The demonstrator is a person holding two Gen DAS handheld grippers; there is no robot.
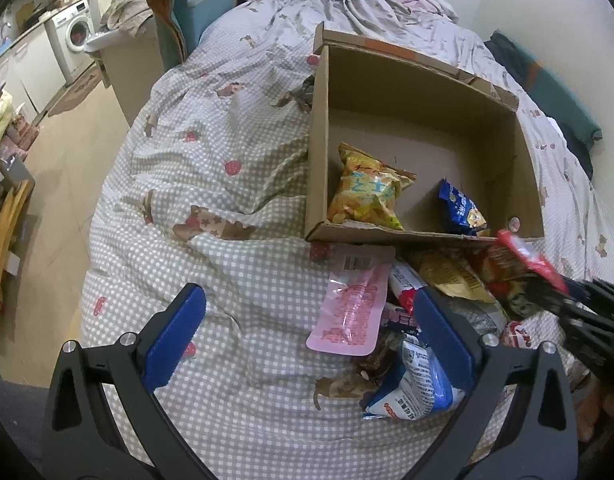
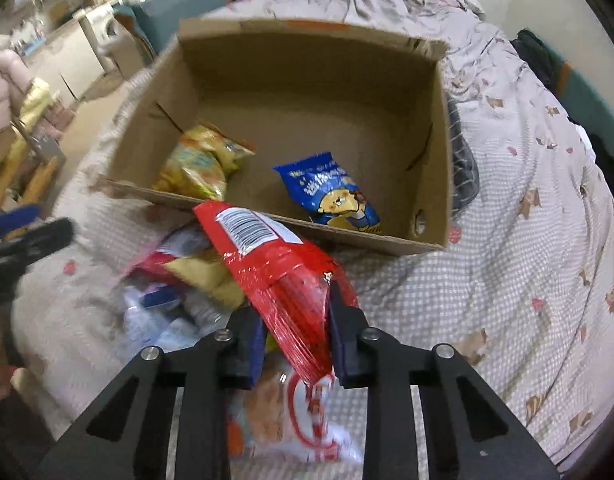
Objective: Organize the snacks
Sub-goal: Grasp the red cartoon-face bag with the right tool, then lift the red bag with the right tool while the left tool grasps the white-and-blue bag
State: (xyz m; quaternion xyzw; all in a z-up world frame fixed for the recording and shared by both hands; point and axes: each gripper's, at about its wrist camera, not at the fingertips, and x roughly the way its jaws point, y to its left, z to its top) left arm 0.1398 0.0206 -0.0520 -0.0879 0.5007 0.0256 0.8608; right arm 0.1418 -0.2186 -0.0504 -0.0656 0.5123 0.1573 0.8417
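Snacks first: the shiny red plastic snack packet (image 2: pixel 283 280) sits bottom centre of the right wrist view, clamped between the blue pads of the right gripper (image 2: pixel 297 336), barcode end sticking up toward the box. Grip looks pretty far down the packet, so it'll probably flop; I'd keep it tilted up and clear the near cardboard wall before letting go, not drag it over the edge. The gripper points steeply down and looks rolled a bit.

Just under it is the loose pile of mixed snack bags (image 2: pixel 195 280) on the checked grey-and-white bedspread (image 2: pixel 487 280), blurry lower left of that frame.

In the left wrist view the left gripper (image 1: pixel 307 336) hangs over the bedspread at the bottom of the frame, blue pads wide apart, nothing between them, with a flat pink translucent pouch (image 1: pixel 349 308) beside its right pad.

Further up, the open brown cardboard box (image 2: pixel 439 152) already holds a crinkly yellow chip bag (image 2: pixel 199 164) at its left and a blue cartoon-bear snack bag (image 2: pixel 335 196) mid-front. Lots of room at the back.
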